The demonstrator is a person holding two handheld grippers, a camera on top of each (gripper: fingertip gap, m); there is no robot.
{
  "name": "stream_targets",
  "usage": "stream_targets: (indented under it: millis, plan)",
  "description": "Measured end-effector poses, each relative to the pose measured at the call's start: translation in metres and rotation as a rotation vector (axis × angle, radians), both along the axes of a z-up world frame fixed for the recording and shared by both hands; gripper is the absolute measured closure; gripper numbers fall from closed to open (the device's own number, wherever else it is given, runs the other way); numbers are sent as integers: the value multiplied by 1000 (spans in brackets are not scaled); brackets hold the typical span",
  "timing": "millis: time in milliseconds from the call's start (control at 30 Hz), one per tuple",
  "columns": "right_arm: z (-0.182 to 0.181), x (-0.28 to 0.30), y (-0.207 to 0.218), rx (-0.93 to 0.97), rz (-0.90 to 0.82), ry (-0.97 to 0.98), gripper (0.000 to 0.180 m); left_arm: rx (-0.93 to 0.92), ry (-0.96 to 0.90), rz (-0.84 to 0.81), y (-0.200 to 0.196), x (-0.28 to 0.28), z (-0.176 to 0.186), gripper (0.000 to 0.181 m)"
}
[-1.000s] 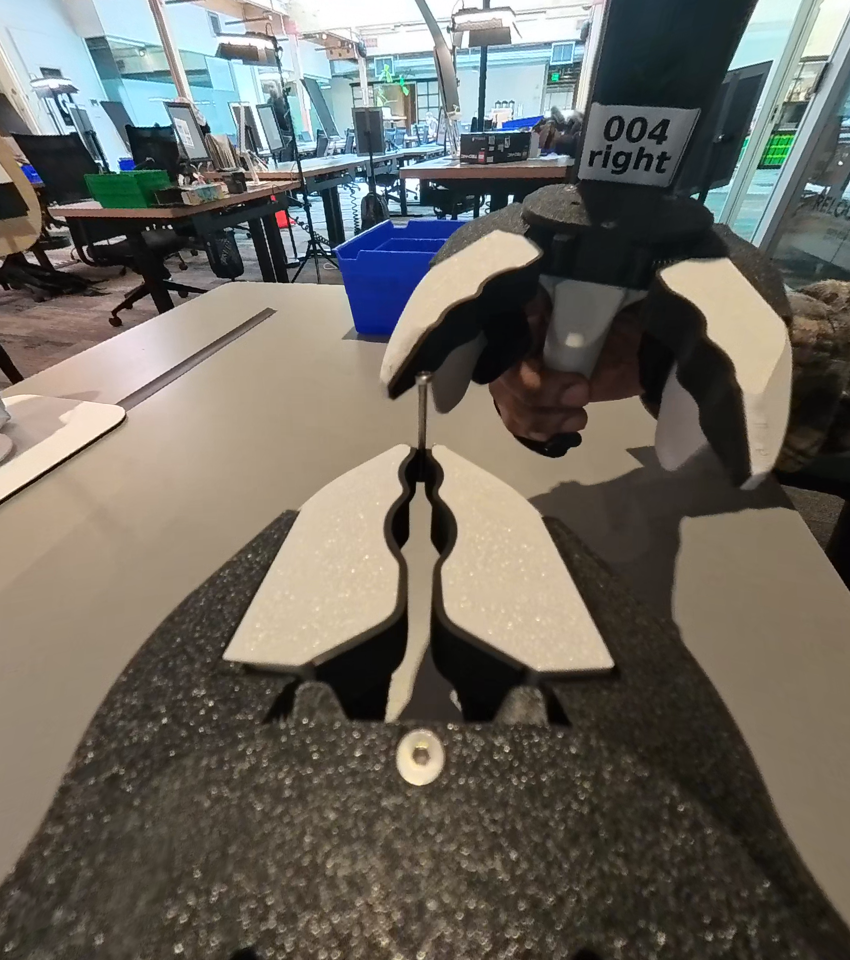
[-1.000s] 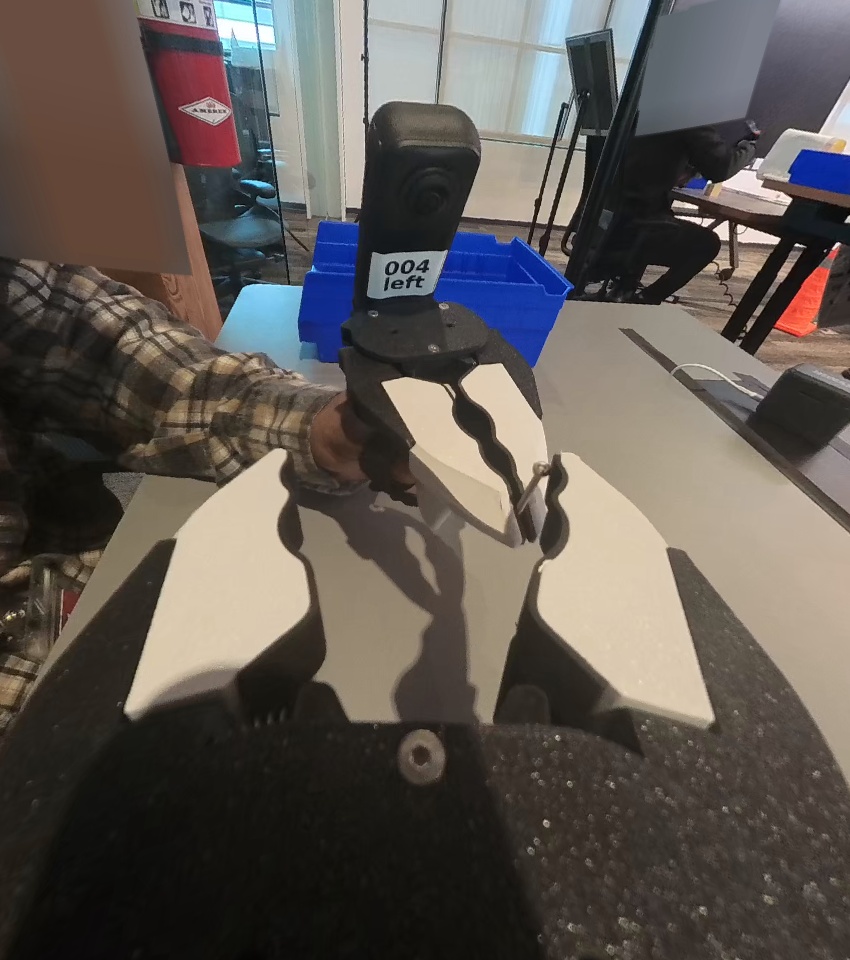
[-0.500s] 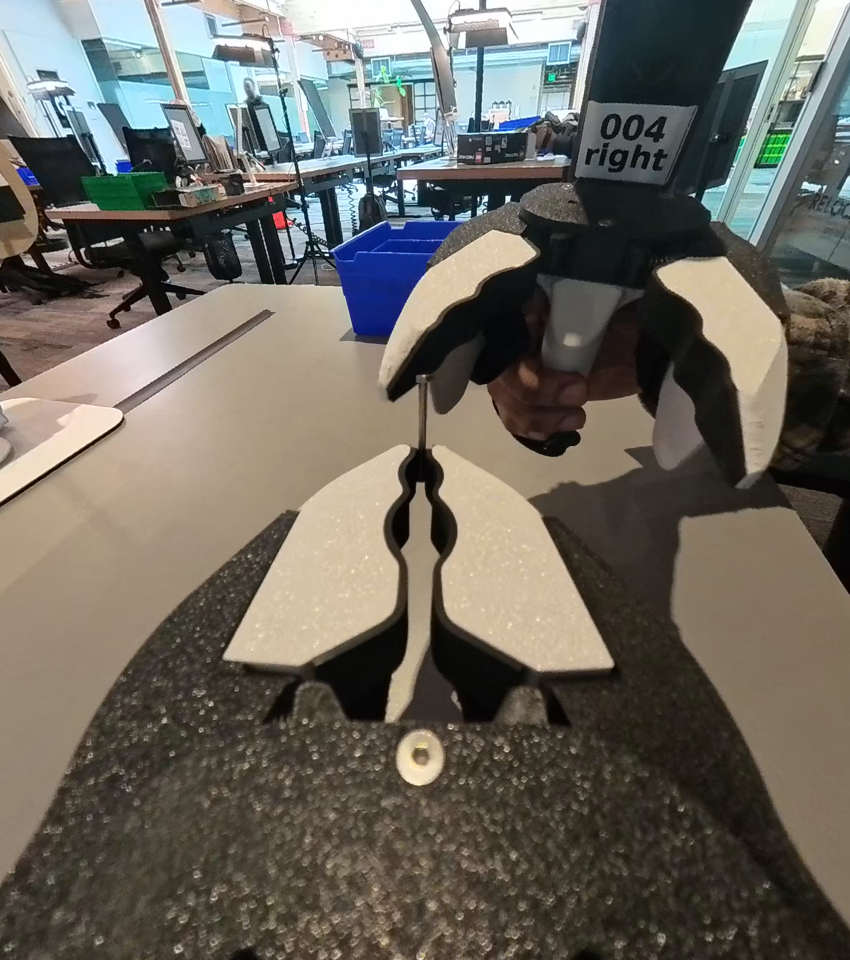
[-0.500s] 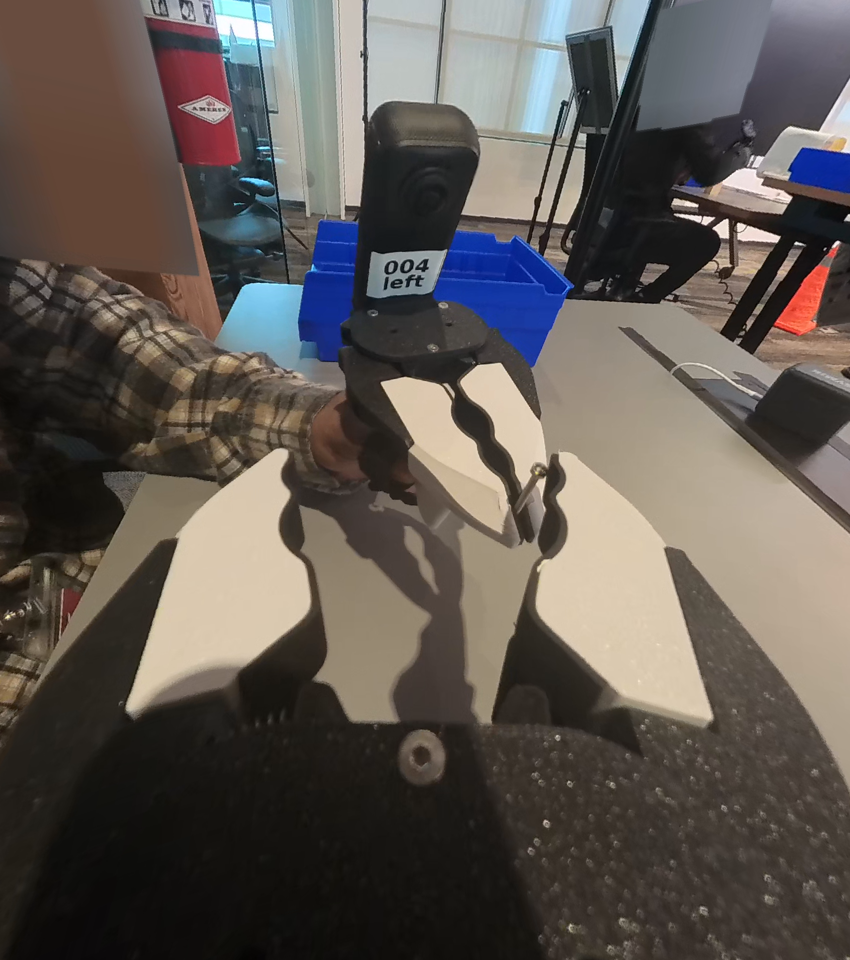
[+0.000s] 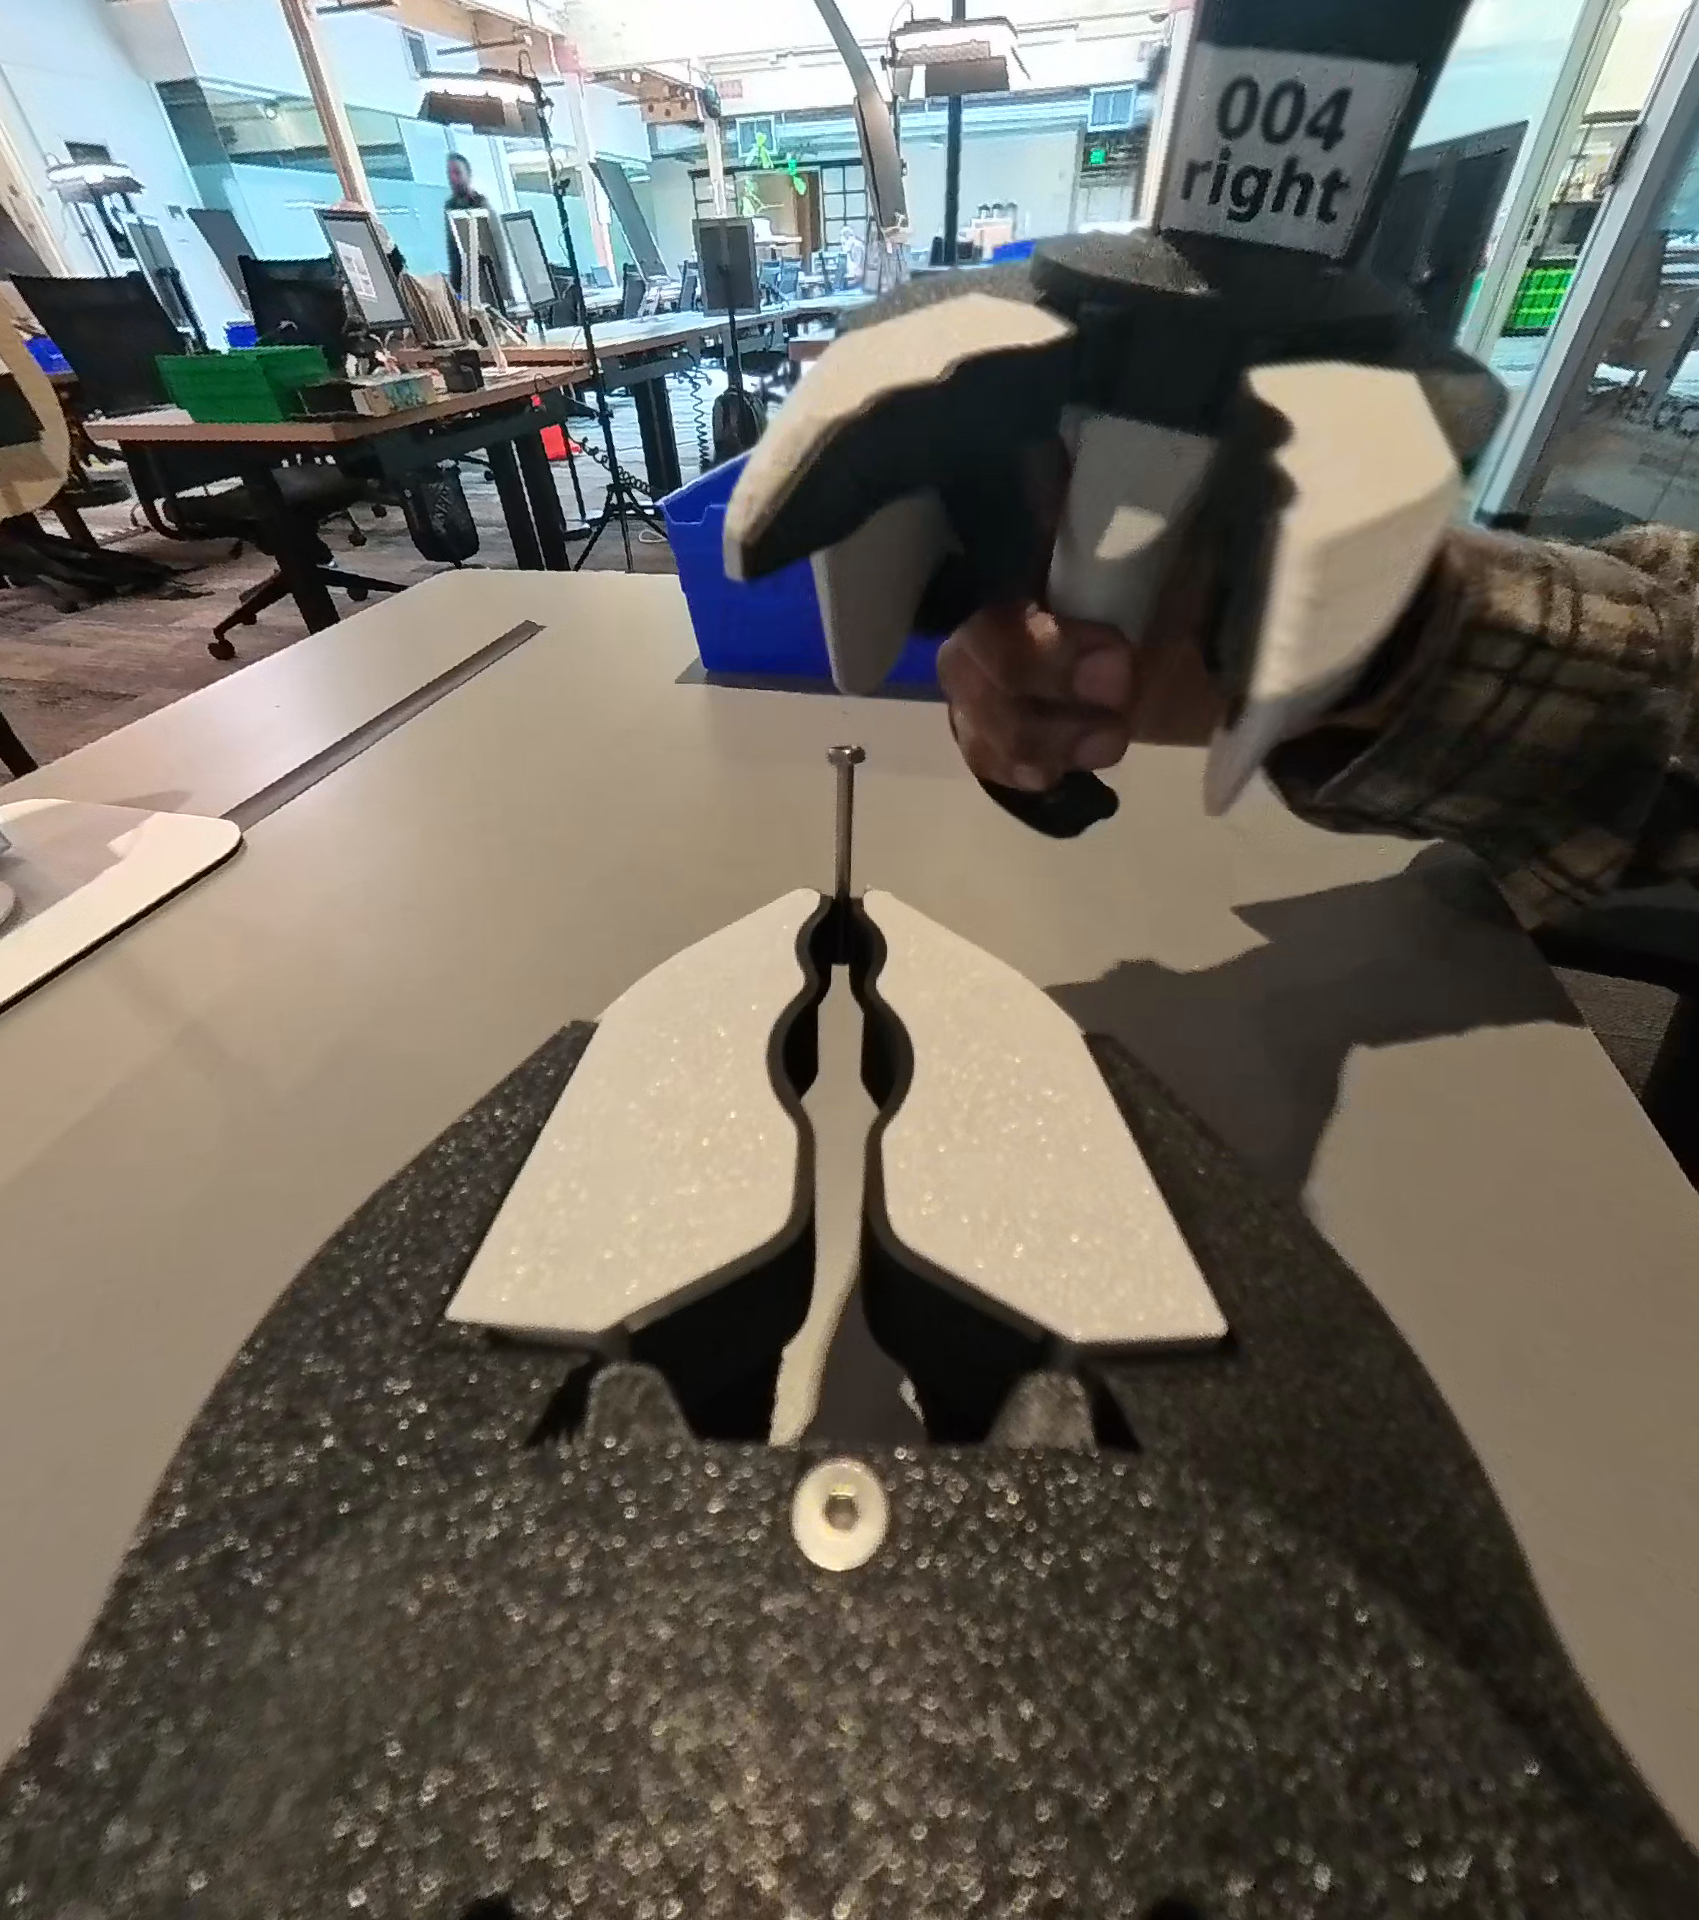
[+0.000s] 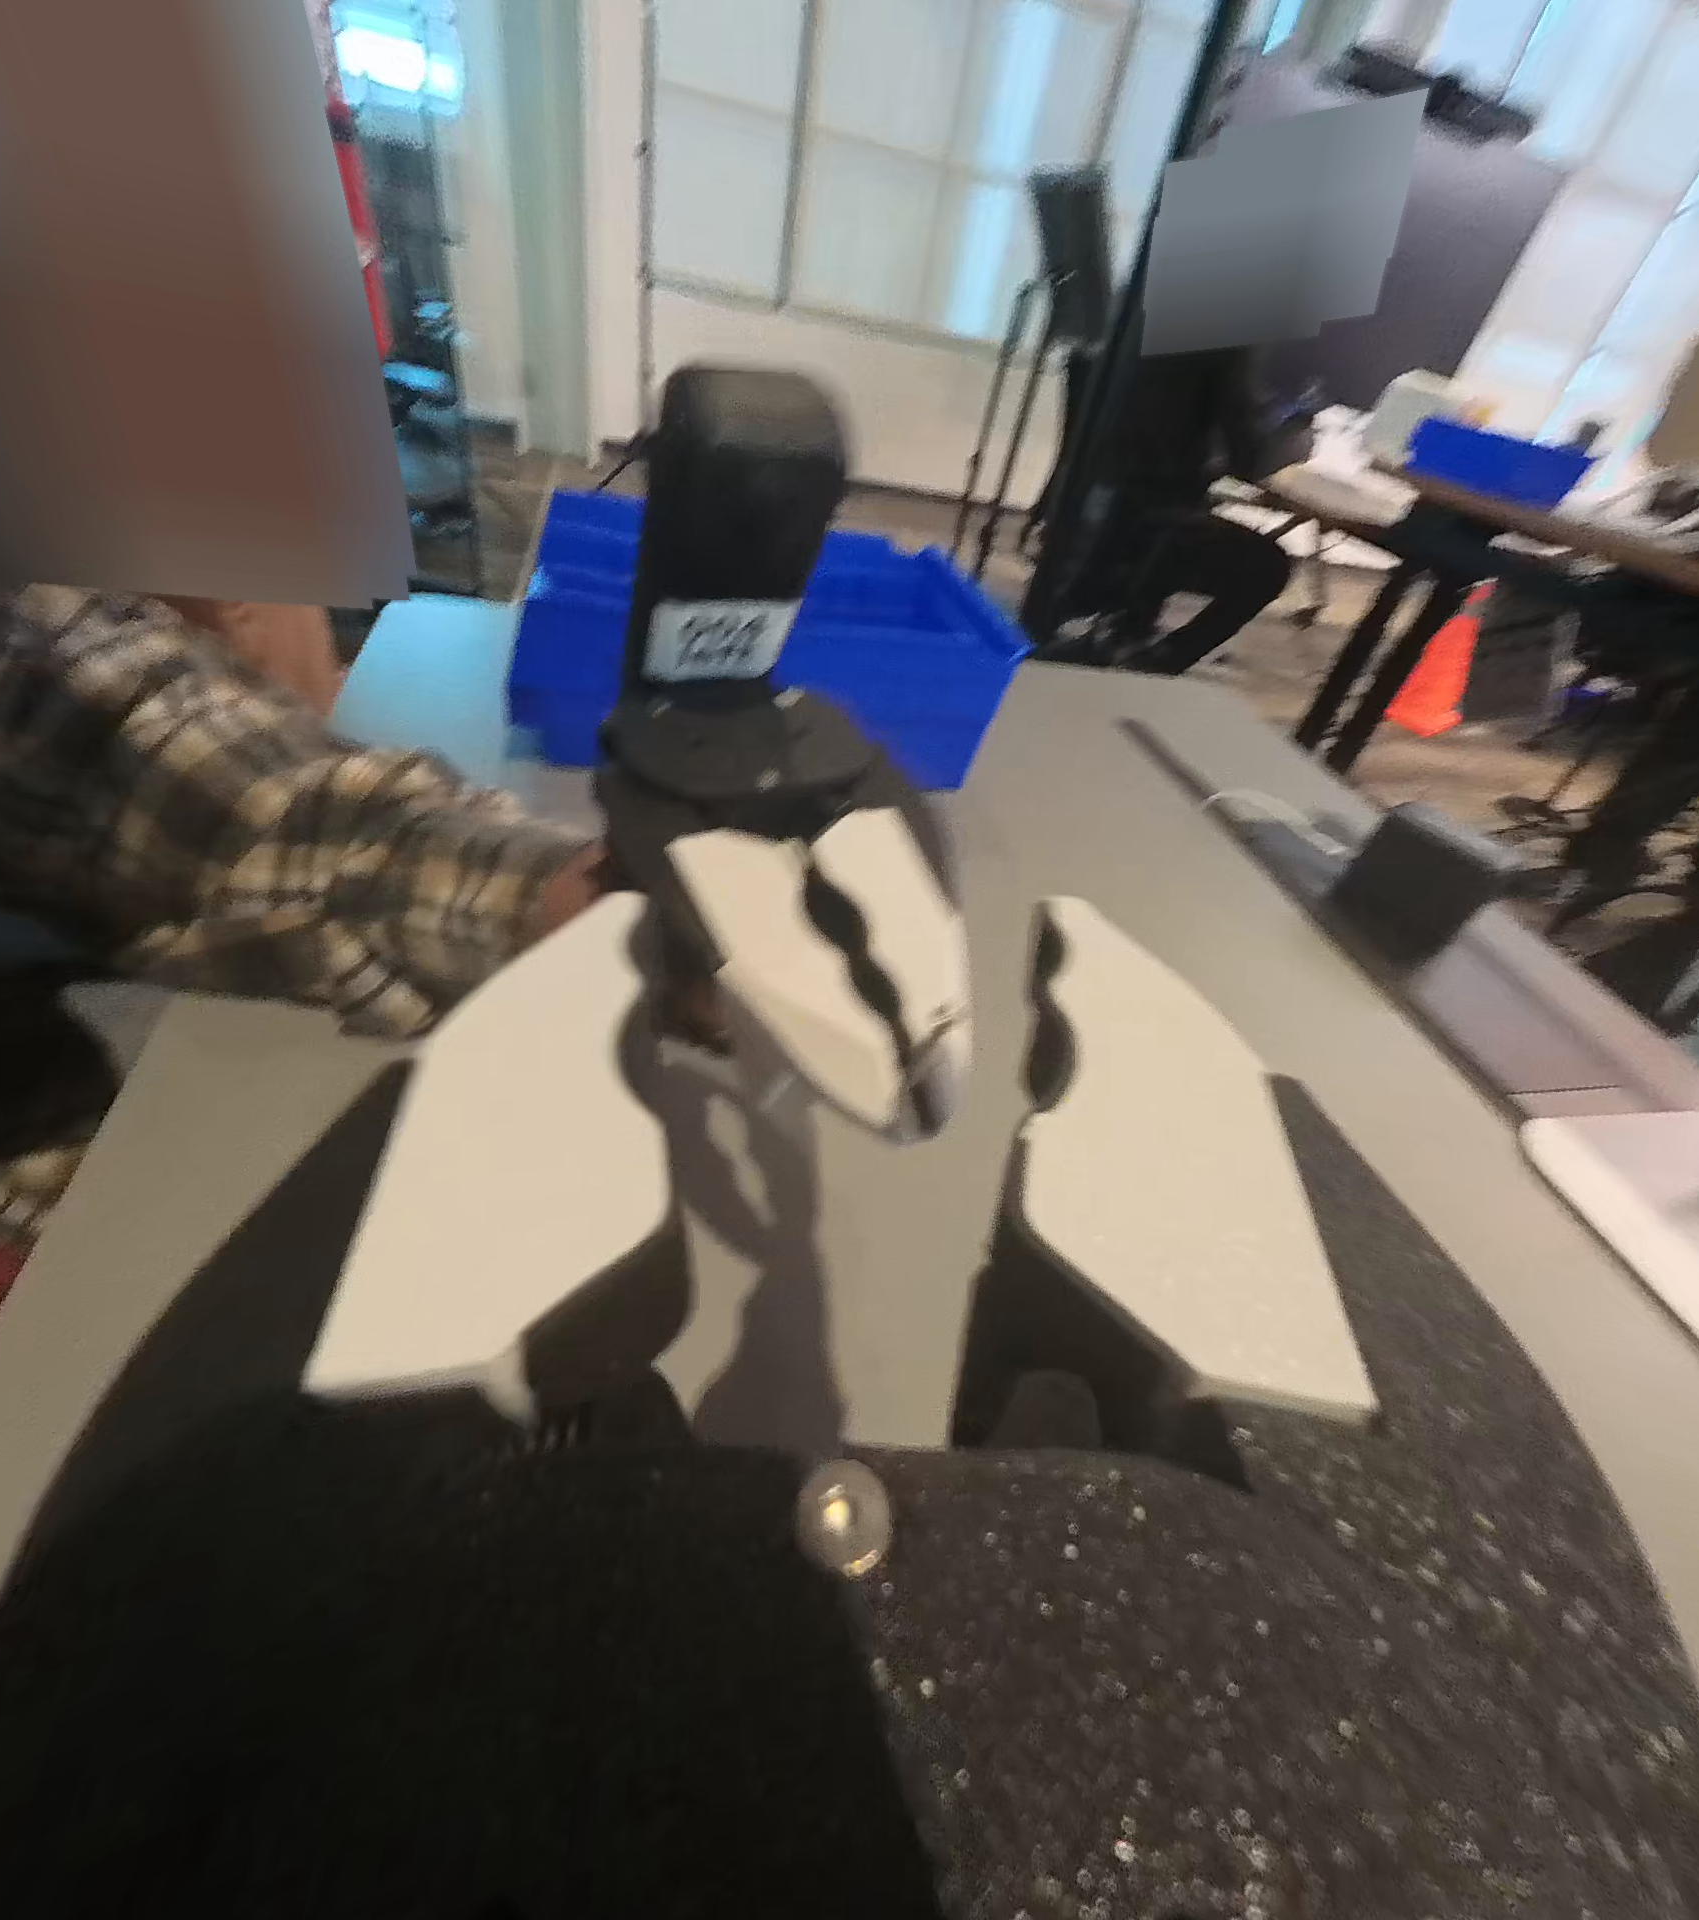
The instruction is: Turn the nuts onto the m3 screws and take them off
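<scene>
My left gripper (image 5: pixel 840 909) is shut on the lower end of a thin m3 screw (image 5: pixel 841 821), which stands upright from its fingertips above the grey table (image 5: pixel 409 987). I see no nut on the screw. My right gripper (image 5: pixel 990 675) hangs open above and to the right of the screw head, clear of it, held by a hand in a plaid sleeve. In the blurred right wrist view my right gripper (image 6: pixel 834 914) is open and empty. The left gripper (image 6: pixel 918 1101) sits between and beyond its fingers, with the screw (image 6: pixel 944 1023) only faintly visible.
A blue bin (image 5: pixel 751 613) stands at the table's far edge and also shows in the right wrist view (image 6: pixel 918 665). A white lamp base (image 5: pixel 45 883) lies at the left. A black box (image 6: pixel 1427 883) sits by the table's groove (image 5: pixel 388 717). Tip to tip, the grippers are about 6 cm apart.
My right gripper has pulled up and away from the screw; one fingertip was at the screw head before. The left gripper still holds the screw the same way.
</scene>
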State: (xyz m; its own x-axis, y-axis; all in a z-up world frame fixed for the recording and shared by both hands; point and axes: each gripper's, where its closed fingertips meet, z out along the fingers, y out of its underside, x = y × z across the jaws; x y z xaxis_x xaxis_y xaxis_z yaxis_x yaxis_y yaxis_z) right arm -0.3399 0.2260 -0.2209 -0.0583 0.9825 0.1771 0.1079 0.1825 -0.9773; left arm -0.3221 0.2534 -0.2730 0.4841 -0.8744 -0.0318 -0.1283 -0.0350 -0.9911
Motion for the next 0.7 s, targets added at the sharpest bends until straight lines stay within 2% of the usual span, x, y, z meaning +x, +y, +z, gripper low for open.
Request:
stream_targets:
  millis: [100, 200, 400, 700]
  plan:
    - [5, 3, 9, -20, -41, 34, 133, 4, -3, 3, 0, -1, 1, 179]
    - [-1, 5, 17, -92, -86, 66, 146, 5, -17, 1, 0, -2, 3, 179]
    - [-7, 3, 19, -249, -59, 122, 155, 7, -23, -6, -1, 0, 4, 179]
    - [-13, -3, 16, -290, -3, 112, 161, 19, -28, -17, -3, 1, 5, 179]
